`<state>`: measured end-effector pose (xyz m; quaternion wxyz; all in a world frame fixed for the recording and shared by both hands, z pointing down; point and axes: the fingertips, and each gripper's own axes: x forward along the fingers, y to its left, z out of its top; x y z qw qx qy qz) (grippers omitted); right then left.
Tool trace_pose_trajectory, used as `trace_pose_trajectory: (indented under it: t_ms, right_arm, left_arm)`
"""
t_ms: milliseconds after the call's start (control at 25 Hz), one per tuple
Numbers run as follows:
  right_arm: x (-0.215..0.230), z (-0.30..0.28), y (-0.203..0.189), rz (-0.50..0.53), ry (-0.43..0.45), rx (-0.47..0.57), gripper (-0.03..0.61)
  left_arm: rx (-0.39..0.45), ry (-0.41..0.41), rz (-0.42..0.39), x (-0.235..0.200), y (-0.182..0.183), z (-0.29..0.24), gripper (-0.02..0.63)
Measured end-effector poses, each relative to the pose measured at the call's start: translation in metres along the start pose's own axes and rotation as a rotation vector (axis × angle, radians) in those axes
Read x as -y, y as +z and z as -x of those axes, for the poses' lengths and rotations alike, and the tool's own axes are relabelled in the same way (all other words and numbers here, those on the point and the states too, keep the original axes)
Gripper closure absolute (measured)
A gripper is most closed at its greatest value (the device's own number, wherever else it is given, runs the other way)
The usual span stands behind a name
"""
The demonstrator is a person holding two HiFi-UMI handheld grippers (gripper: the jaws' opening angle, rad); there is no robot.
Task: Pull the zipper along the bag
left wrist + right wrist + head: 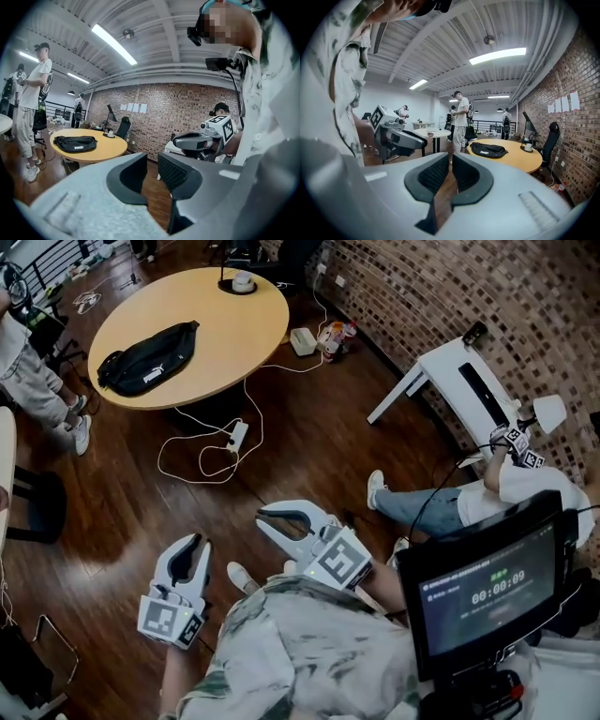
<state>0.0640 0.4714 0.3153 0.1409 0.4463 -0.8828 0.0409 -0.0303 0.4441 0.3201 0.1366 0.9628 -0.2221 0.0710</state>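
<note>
A black waist bag [148,359] lies flat on a round wooden table [234,343] across the room, far from both grippers. It also shows small in the left gripper view as the bag [75,143] and in the right gripper view as the bag [488,150]. My left gripper [195,545] is held low over the wooden floor, its jaws [151,161] apart with nothing between them. My right gripper [264,516] hangs beside it, level with it. A narrow gap shows between its pads [451,158], with only floor behind.
White cables and a power strip [236,435] trail on the floor beside the table. A person sits at the right [441,507] near a white bench [459,381]. Another person stands at the far left [28,381]. A screen [487,587] hangs close by at lower right.
</note>
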Motion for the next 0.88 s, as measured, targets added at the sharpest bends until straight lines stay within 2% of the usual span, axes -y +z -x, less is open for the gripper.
trace_pose_trajectory:
  t_ms: [320,560,680,880]
  right_arm:
    - [0.009,0.030,-0.019,-0.010,0.033,-0.016,0.549]
    - [0.015,0.028,-0.018,0.006,0.056,-0.006,0.552]
    - [0.019,0.017,-0.018,0.004,0.064,-0.016,0.552]
    - [0.034,-0.008,-0.015,0.016,-0.011,-0.063,0.552]
  left_arm:
    - [-0.023,0.022,0.012,0.036,-0.007,-0.021,0.537]
    - [-0.022,0.049,-0.005,0.031,-0.012,-0.020,0.537]
    - [-0.026,0.061,0.011,0.022,-0.007,-0.022,0.537]
    - [-0.009,-0.038,-0.001,-0.012,-0.006,-0.037,0.537]
